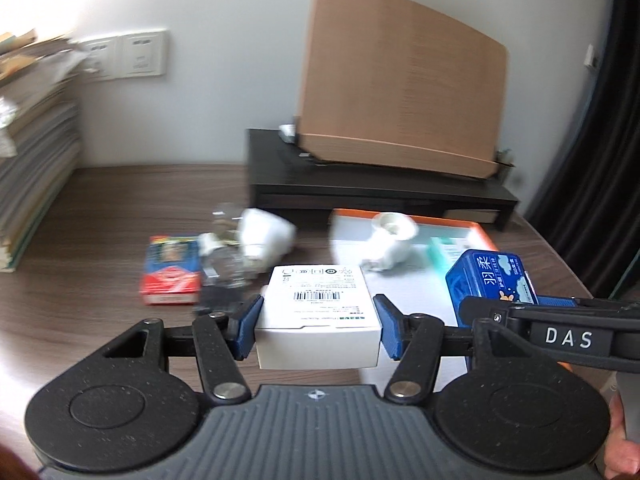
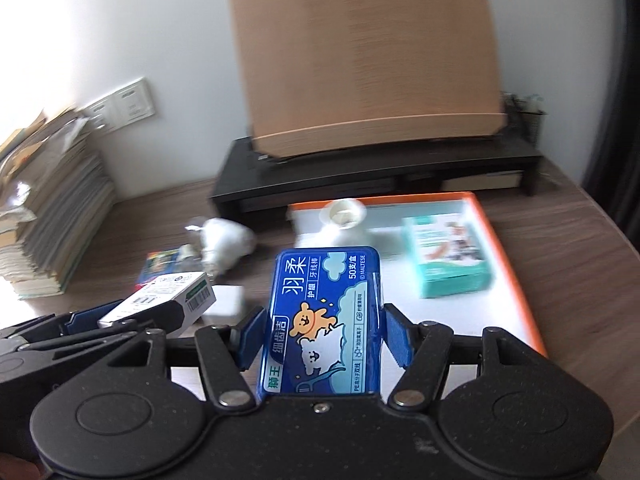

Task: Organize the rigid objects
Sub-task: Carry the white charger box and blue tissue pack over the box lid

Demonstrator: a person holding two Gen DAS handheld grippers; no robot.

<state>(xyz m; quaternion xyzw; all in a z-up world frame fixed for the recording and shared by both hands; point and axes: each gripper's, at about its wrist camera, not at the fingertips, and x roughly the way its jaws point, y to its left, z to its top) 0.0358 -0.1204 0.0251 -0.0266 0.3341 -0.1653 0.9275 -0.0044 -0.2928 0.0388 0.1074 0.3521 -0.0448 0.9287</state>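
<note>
I carry 2 boxes clear of the table (image 1: 100, 208), my left tongs (image 1: 318, 326) clamping the white box (image 1: 318, 312) at centre frame, my right tongs (image 2: 324, 340) clamping the blue box (image 2: 324, 316), probably bound for the orange-rimmed tray (image 2: 504, 248) at right.

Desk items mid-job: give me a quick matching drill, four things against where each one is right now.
Things:
1. white barcode box
2. blue floss tin
3. teal box
4. red and blue packet

Places:
A. lying in the orange-rimmed tray
B. clamped in the right gripper
C. on the bare desk, left of the tray
D. clamped in the left gripper

Pairs: 1-D, 2-B, 3-A, 4-C
</note>
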